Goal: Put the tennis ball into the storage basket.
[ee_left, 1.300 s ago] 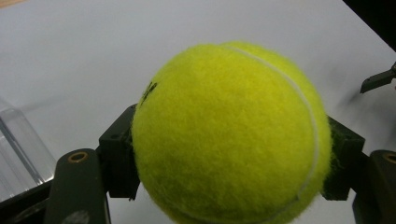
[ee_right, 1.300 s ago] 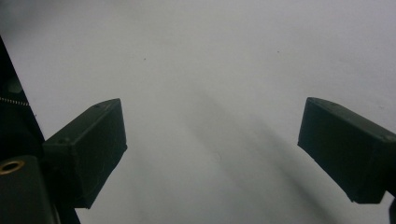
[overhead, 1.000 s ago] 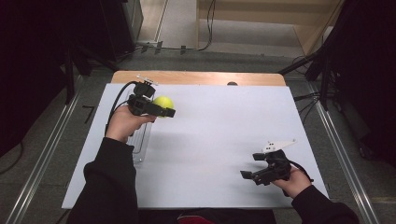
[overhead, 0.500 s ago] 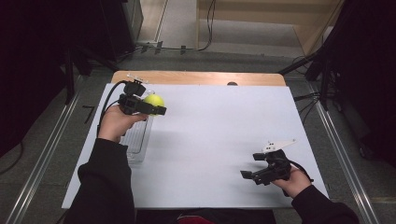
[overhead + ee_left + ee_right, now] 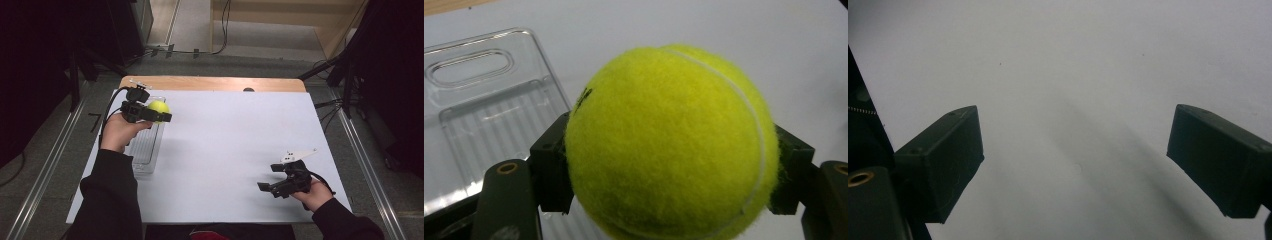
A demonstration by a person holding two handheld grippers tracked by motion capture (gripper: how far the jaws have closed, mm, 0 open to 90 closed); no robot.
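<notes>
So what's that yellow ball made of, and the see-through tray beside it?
The tennis ball looks covered in fuzzy yellow-green felt: fine fibres stand out along its edge and a pale curved seam crosses it. The core is hidden, so I can't say what is inside. The tray appears to be clear, glossy moulded plastic: the white table shows through it, with bright glints on its ribs and handle slot.
</notes>
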